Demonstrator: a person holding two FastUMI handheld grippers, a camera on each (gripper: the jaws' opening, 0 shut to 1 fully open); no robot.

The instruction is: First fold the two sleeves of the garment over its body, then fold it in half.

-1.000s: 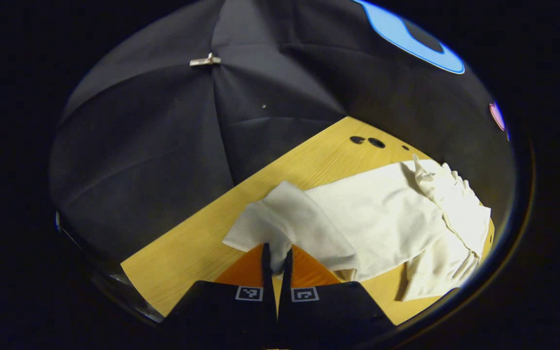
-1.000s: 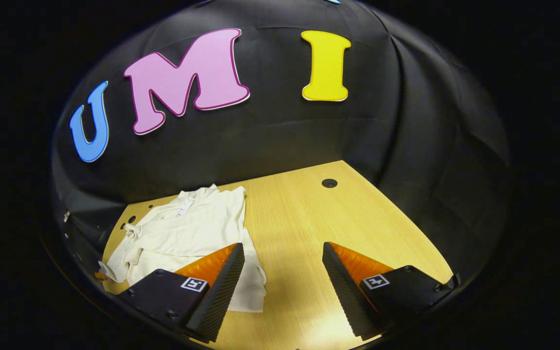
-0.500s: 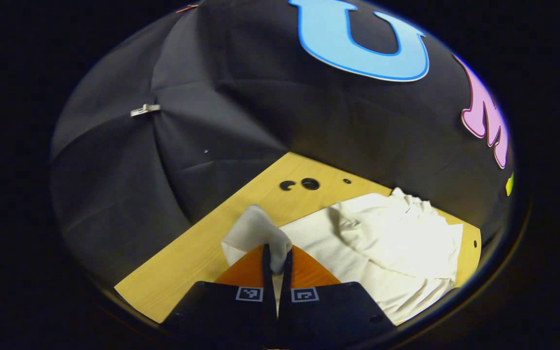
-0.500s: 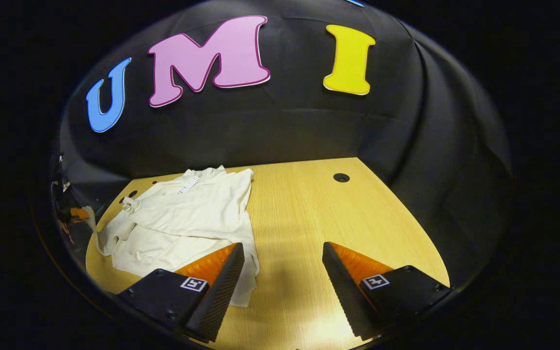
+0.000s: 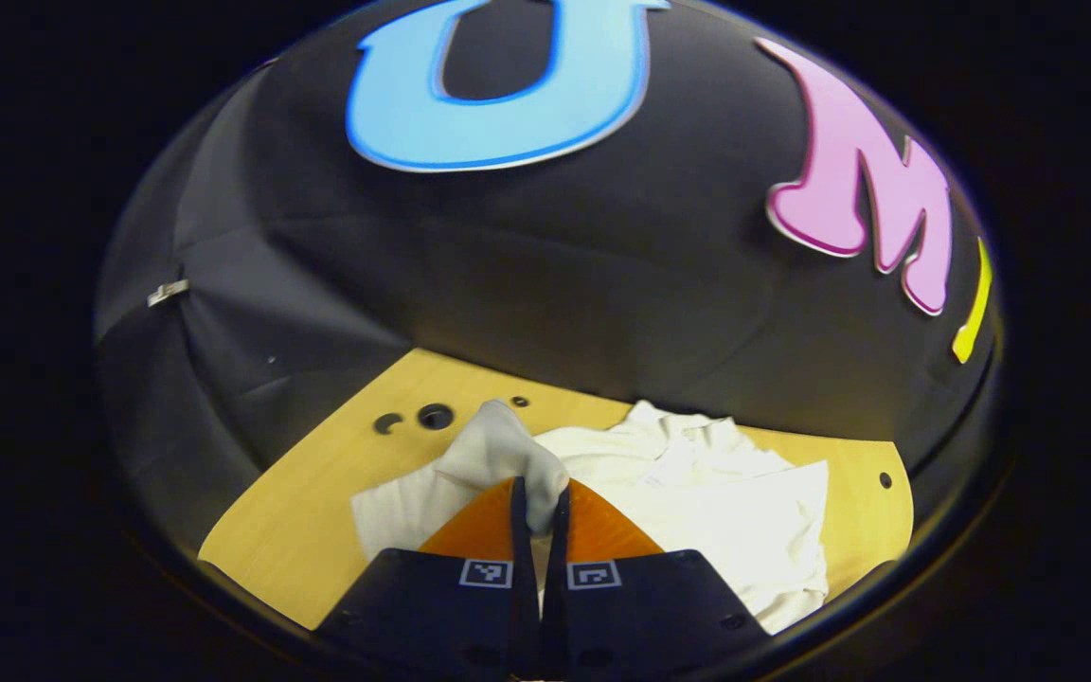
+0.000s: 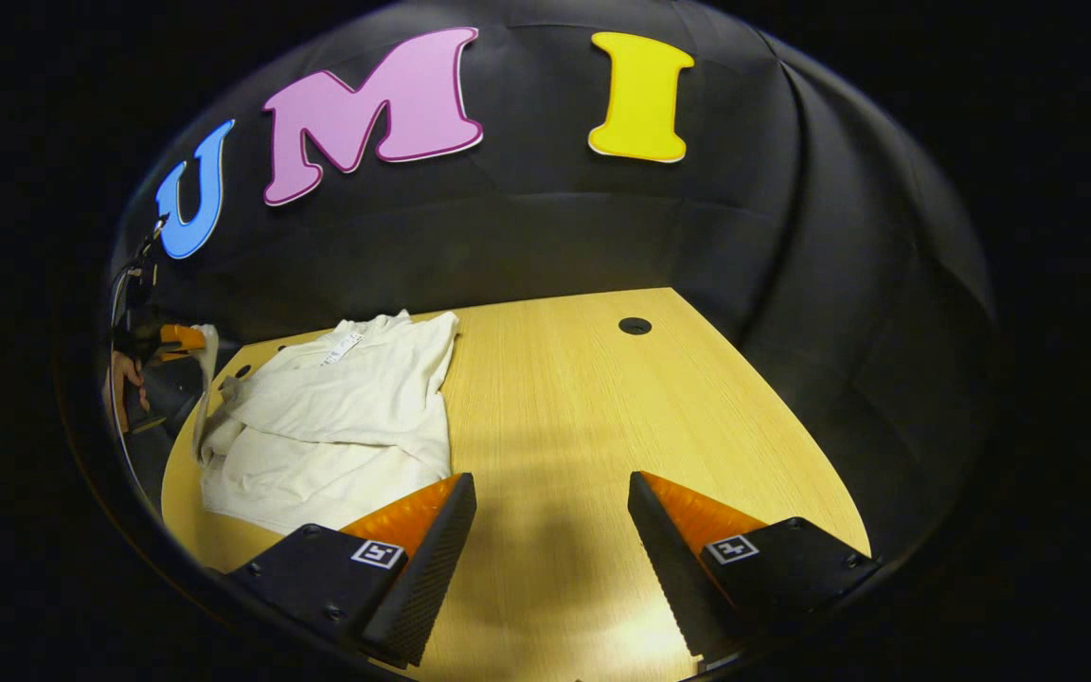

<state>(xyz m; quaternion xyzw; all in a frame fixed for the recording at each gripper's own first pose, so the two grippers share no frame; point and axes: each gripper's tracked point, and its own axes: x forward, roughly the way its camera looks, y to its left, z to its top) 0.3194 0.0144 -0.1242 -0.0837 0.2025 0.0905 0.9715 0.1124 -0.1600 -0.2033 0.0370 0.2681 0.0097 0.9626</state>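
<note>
A cream-white garment [image 5: 697, 493] lies rumpled on the wooden table [image 5: 318, 493]. My left gripper [image 5: 538, 507] is shut on one sleeve [image 5: 498, 450], whose cloth bunches up above the fingertips and is lifted off the table. In the right gripper view the garment [image 6: 337, 417] lies at the table's left, and the left gripper [image 6: 171, 339] shows at the far left edge with the sleeve [image 6: 206, 365] hanging from it and a hand behind it. My right gripper [image 6: 550, 530] hangs open over bare table to the right of the garment, nothing between its fingers.
The table [image 6: 602, 426] has a round cable hole [image 6: 634, 326] at its far right and small holes [image 5: 434, 416] near the far left corner. Black cloth walls close in the back and both sides. Bare tabletop lies to the right of the garment.
My left gripper has lifted the sleeve and swung with it over the garment's body. The right gripper has stayed open and shifted only slightly.
</note>
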